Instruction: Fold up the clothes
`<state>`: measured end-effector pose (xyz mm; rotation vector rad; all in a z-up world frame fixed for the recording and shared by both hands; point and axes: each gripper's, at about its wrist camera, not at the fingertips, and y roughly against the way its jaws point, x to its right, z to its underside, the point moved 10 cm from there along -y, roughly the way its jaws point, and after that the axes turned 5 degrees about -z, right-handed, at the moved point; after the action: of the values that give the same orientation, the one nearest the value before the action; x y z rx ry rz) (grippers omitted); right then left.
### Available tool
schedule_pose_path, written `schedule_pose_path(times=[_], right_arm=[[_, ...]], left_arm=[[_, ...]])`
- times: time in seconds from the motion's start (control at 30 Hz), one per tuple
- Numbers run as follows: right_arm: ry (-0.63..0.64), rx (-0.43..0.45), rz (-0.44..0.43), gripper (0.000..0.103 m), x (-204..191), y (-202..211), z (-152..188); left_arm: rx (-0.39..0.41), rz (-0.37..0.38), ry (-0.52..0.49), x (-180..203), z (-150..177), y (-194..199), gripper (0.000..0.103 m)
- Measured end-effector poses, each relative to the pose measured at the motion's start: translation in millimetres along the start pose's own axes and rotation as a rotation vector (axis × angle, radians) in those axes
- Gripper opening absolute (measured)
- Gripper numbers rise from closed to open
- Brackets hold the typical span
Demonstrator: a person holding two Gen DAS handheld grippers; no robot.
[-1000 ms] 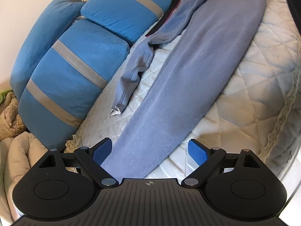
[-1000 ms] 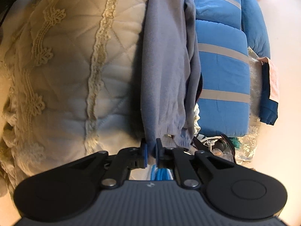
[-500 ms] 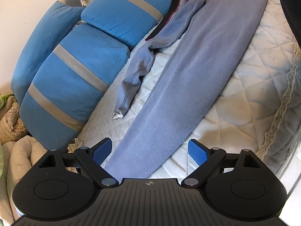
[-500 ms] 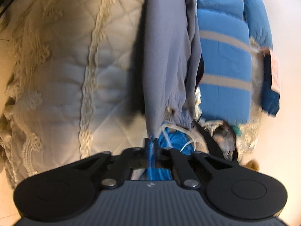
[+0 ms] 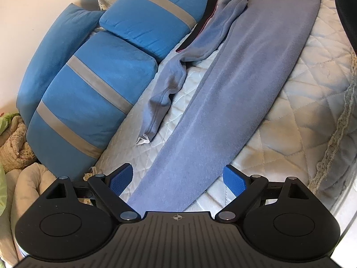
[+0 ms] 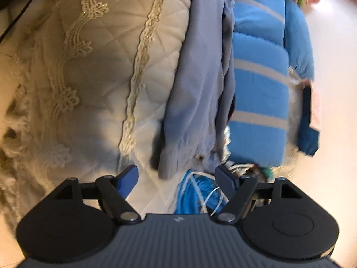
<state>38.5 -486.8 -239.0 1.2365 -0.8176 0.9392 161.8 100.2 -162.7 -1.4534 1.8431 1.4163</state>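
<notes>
Grey-blue fleece garment [image 5: 234,102] stretches lengthwise away from the camera.

the left tool [image 5: 177,178] points downward, its two blue pads [image 5: 120,179] standing wide apart and pressing on nothing. the right tool [image 6: 177,177] also tilts slightly down; its jaws are opening, and no pad presses on anything.
</notes>
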Motion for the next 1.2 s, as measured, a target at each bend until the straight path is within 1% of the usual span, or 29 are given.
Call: schedule_pose_path(times=[0.07,0.13,0.17,0.23,0.3,0.33,0.43,0.47,0.5,0.53,0.57,0.6,0.63,0.67,0.7,0.77,0.9,0.97,1.03,1.07,1.1,1.2], right_arm=[[0.017,-0.01,0.016,0.082,-0.4,-6.2,-5.3],[0.049,-0.017,0.015,0.071,-2.0,-13.7,-9.6],[0.049,-0.021,-0.003,0.06,-2.3,-17.3,-10.2],[-0.008,-0.028,-0.078,0.007,0.1,-24.0,-7.4],[-0.129,-0.015,-0.143,0.007,9.7,-27.3,-2.9],[-0.146,-0.015,-0.158,0.007,12.1,-28.1,0.4],[-0.129,-0.012,-0.185,0.007,10.1,-28.6,5.8],[-0.119,-0.011,-0.18,0.008,10.5,-28.8,5.1],[-0.11,-0.011,-0.174,0.018,10.8,-29.1,4.4],[-0.128,-0.015,-0.176,0.03,13.1,-28.7,4.4],[-0.175,-0.024,-0.185,0.04,17.3,-27.7,5.1],[-0.222,-0.033,-0.193,0.053,21.4,-26.6,5.7],[-0.269,-0.042,-0.202,0.062,25.5,-25.6,6.3],[-0.316,-0.051,-0.211,0.079,29.6,-24.5,6.8],[-0.385,-0.06,-0.233,0.092,34.8,-23.3,8.3],[-0.577,-0.075,-0.309,0.103,48.9,-20.3,12.7],[-0.903,-0.076,-0.436,0.103,74.5,-18.7,19.8],[-1.046,-0.064,-0.529,0.103,82.2,-19.3,20.4],[-1.184,-0.085,-0.635,0.103,83.3,-19.8,21.3],[-1.247,-0.1,-0.67,0.103,84.7,-20.4,22.2],[-1.292,-0.112,-0.684,0.103,87.2,-21.5,22.5],[-1.399,-0.141,-0.742,0.103,92.7,-24.7,19.9]], left_arm=[[-0.002,-0.003,-0.002,-1.2,0.2,1.1,0.088],[-0.003,-0.008,-0.003,-3.0,-0.4,2.4,0.088],[-0.001,-0.01,-0.004,-3.7,-1.1,3.3,0.088],[0.002,-0.016,-0.006,-5.2,-2.5,5.1,0.088],[0.006,-0.021,-0.007,-6.0,-3.5,7.4,0.088],[0.008,-0.023,-0.008,-6.3,-3.9,8.4,0.088],[0.013,-0.024,-0.008,-6.3,-4.3,11.2,0.088],[0.014,-0.025,-0.005,-6.8,-4.5,11.3,0.088],[0.014,-0.026,-0.003,-7.3,-4.6,11.5,0.088],[0.015,-0.027,-0.001,-7.9,-4.8,11.6,0.088],[0.015,-0.027,0.002,-8.5,-4.7,11.7,0.088],[0.015,-0.027,0.005,-9.1,-4.6,11.8,0.088],[0.016,-0.028,0.007,-9.7,-4.7,11.8,0.088],[0.016,-0.028,0.01,-10.3,-5.2,11.5,0.088],[0.017,-0.028,0.012,-10.8,-5.7,11.2,0.088],[0.018,-0.028,0.016,-11.4,-7.1,10.3,0.088],[0.022,-0.026,0.017,-10.6,-10.1,9.4,0.088],[0.024,-0.024,0.015,-9.7,-12.0,9.3,0.088],[0.028,-0.022,0.013,-8.9,-14.3,9.5,0.088],[0.031,-0.022,0.012,-8.8,-15.6,9.8,0.088],[0.033,-0.022,0.012,-8.8,-16.7,10.1,0.088],[0.038,-0.021,0.01,-8.8,-18.9,11.0,0.088]])
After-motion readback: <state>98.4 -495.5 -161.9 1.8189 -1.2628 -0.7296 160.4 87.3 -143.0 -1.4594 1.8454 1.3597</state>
